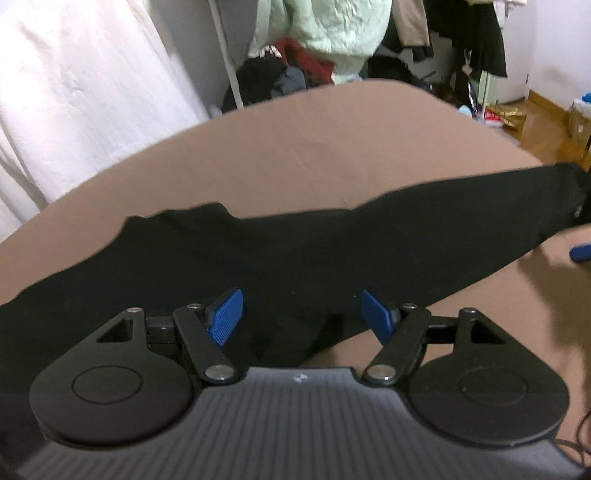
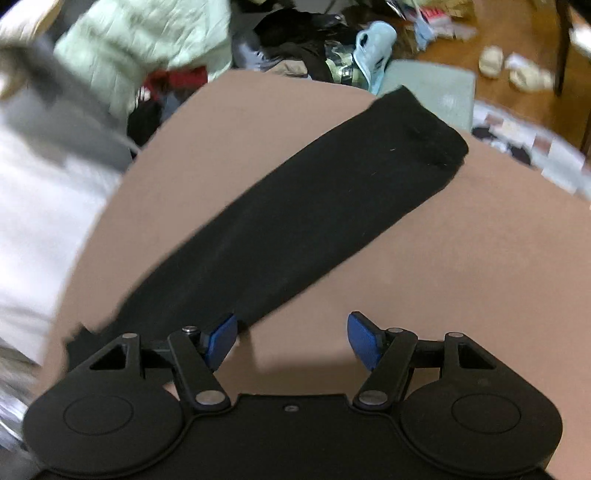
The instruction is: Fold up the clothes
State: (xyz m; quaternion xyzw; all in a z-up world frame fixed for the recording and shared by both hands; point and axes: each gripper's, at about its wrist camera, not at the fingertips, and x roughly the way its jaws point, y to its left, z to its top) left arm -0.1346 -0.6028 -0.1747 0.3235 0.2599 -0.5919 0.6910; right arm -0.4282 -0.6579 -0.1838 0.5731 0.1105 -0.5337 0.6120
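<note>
Blue pads (image 1: 226,316) of the left tool (image 1: 301,315) are standing apart over the black garment (image 1: 280,251), gripping nothing. Garment is lying flat in a long band across the tan bench (image 1: 295,147), one narrow end reaching far right. Right tool (image 2: 291,341) is also gaping empty; its left pad is sitting just at the garment's (image 2: 295,206) near edge, right pad over bare bench (image 2: 461,277). Clothes pile (image 2: 295,33) is cluttering the floor beyond.
</note>
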